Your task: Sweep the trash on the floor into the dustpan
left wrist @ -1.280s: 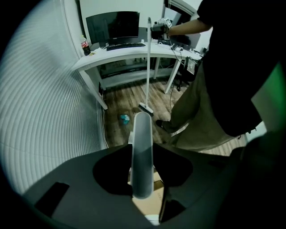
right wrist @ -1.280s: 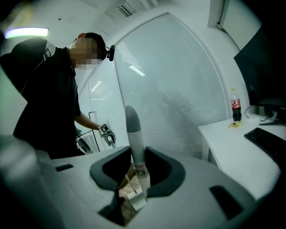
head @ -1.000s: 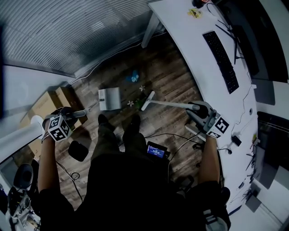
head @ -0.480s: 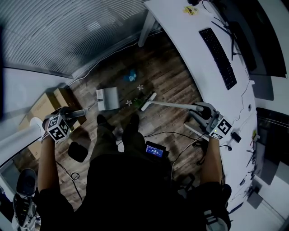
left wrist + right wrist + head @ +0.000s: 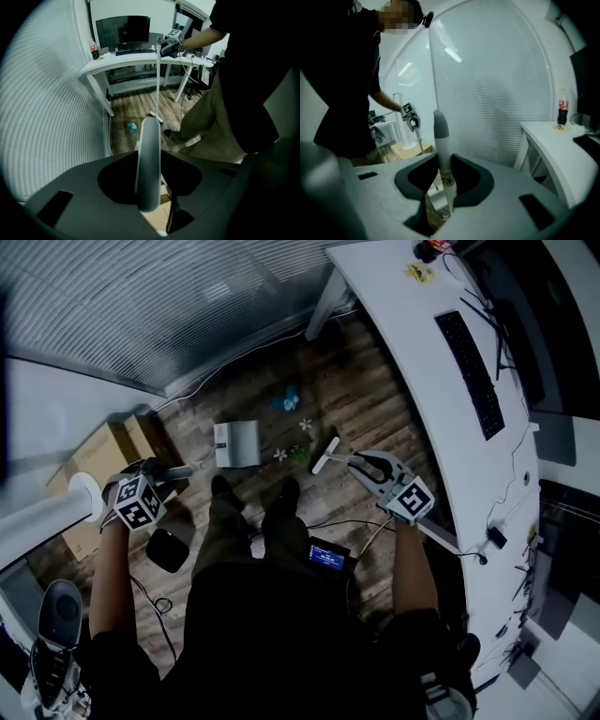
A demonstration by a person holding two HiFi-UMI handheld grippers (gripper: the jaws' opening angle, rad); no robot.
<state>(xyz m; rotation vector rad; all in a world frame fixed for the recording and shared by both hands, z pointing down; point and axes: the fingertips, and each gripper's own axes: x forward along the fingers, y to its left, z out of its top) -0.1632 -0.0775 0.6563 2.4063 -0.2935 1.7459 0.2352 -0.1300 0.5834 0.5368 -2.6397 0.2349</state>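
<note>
A grey dustpan [image 5: 235, 442] sits on the wood floor, mouth toward the trash. Its long handle [image 5: 148, 161] runs up between the jaws of my left gripper [image 5: 178, 472], which is shut on it. My right gripper [image 5: 362, 461] is shut on the white broom handle [image 5: 442, 140]. The broom head [image 5: 325, 454] rests on the floor to the right of the pan. Between them lie small white scraps [image 5: 280, 455] and a green bit [image 5: 298, 455]. Farther off is a blue crumpled piece [image 5: 288, 401], which also shows as blue trash [image 5: 131, 126] in the left gripper view.
A white desk [image 5: 422, 352] with a keyboard [image 5: 473, 371] and a bottle [image 5: 563, 112] borders the right side. Its leg [image 5: 322, 304] stands near the trash. Cardboard boxes [image 5: 103, 460] lie at left. Window blinds [image 5: 141, 306] run along the far wall, and cables [image 5: 328, 523] cross the floor by my feet.
My right gripper has come down and to the left with the broom, so the handle now stands steeper over the broom head. The left gripper and dustpan have stayed put.
</note>
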